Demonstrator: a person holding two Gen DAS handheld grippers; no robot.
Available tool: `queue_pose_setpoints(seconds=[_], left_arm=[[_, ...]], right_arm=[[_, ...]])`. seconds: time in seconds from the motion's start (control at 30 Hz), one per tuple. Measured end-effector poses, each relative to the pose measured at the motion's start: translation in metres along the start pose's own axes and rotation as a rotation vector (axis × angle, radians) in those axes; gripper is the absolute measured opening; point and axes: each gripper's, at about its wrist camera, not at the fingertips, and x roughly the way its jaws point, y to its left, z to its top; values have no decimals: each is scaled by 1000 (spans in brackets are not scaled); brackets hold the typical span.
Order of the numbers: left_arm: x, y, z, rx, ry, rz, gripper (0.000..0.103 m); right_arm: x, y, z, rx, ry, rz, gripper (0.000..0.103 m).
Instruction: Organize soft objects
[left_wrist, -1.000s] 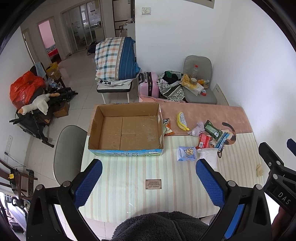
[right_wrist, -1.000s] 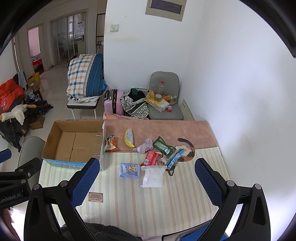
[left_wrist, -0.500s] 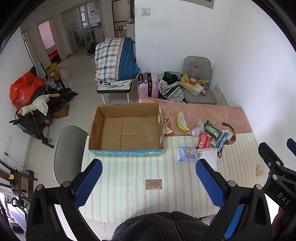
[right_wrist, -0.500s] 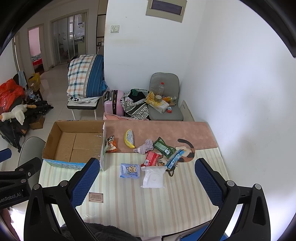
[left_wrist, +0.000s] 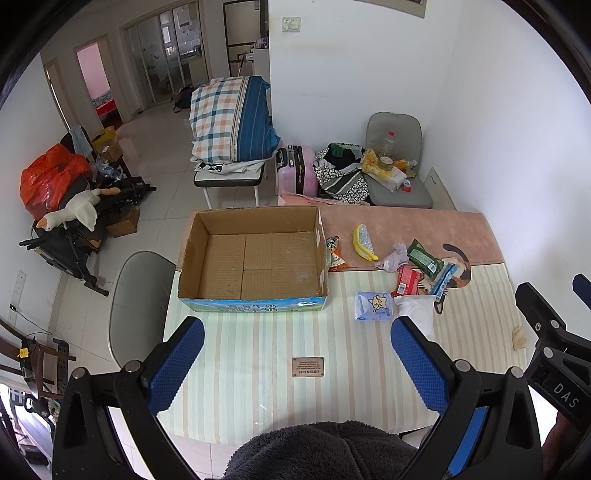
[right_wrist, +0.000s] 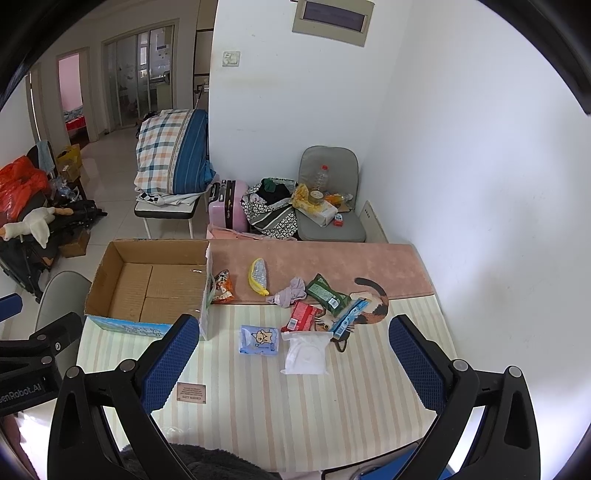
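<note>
An empty cardboard box (left_wrist: 255, 258) (right_wrist: 155, 284) stands on the striped tablecloth (left_wrist: 258, 354). To its right lie soft items: a blue tissue pack (left_wrist: 373, 305) (right_wrist: 258, 339), a white pouch (left_wrist: 417, 314) (right_wrist: 306, 352), a red packet (right_wrist: 301, 316), a green packet (right_wrist: 327, 293), a lilac cloth (right_wrist: 290, 293), a yellow pouch (right_wrist: 258, 276) and an orange snack bag (right_wrist: 222, 287). My left gripper (left_wrist: 297, 339) hovers open above the table's near edge. My right gripper (right_wrist: 288, 339) is open too, high over the items, holding nothing.
A brown label (left_wrist: 308, 366) lies on the cloth near me. A grey chair (left_wrist: 136, 302) stands left of the table. Behind are a pink suitcase (left_wrist: 295, 171), a grey chair (right_wrist: 328, 195) with clutter and a folded plaid quilt (left_wrist: 232, 120). A dark fleece sleeve (left_wrist: 317, 454) fills the bottom.
Both grippers have crept slightly forward and lower toward the table; nothing was grasped and no object moved.
</note>
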Motion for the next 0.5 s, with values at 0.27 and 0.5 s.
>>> queue_pose_setpoints(seconds=[0.27, 0.5], left_arm=[[-1, 1, 1, 1, -2, 0, 103], [-5, 3, 2, 0, -6, 2, 103]], right_arm=[[-5, -1, 5, -3, 0, 2, 103], [-3, -7, 4, 1, -8, 13, 103]])
